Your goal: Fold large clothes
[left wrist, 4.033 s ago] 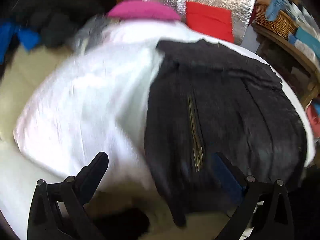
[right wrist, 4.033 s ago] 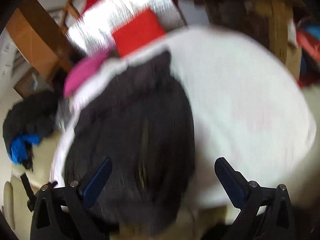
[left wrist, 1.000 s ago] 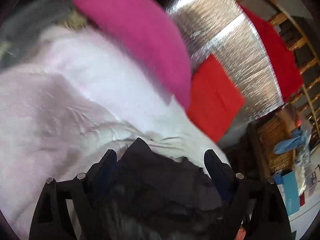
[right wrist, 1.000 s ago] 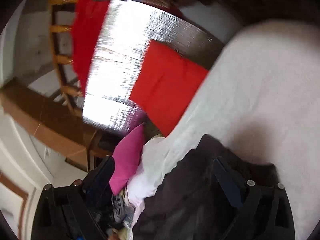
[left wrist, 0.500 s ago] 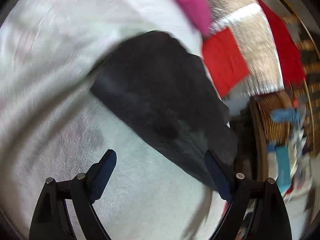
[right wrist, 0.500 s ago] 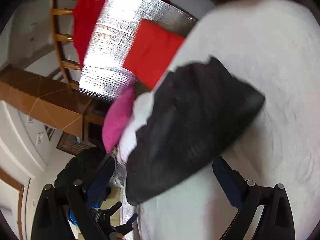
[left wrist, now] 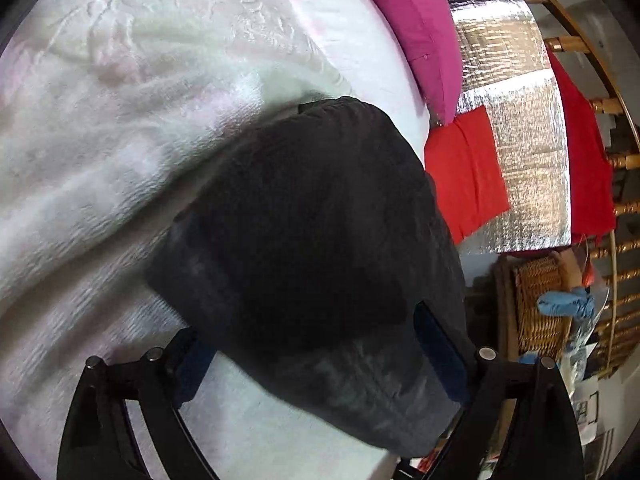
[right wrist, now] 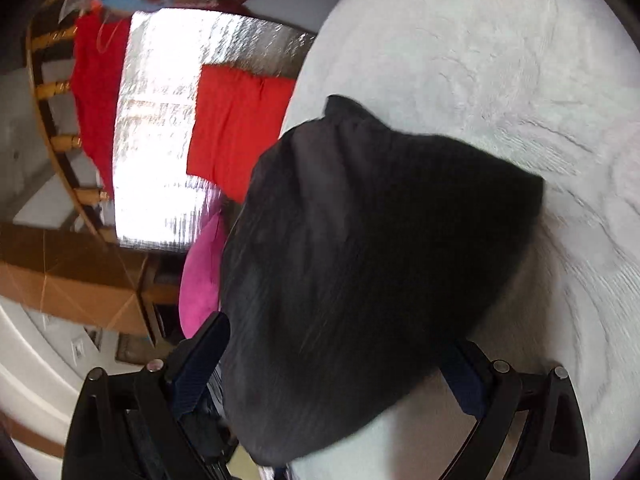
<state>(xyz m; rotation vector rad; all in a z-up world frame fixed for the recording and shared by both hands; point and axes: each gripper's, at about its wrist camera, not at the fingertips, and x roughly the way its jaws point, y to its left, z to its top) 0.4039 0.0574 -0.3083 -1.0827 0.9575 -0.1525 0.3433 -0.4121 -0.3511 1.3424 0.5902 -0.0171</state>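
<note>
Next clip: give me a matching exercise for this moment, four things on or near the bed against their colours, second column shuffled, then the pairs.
Things
1. garment lying folded on the bedspread
2. bedspread
3. pillow at the bed's far edge
4. cloth hanging on the silver foil panel

Colours
A. red
B. white
C. black
D. magenta

Pairs: 1-C, 2-B, 3-D, 4-A

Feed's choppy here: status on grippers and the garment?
Left hand-held gripper opening, dark garment between its fingers. Right hand-held gripper wide, astride the garment. Garment bunched on white bedspread. Nothing in the way.
</note>
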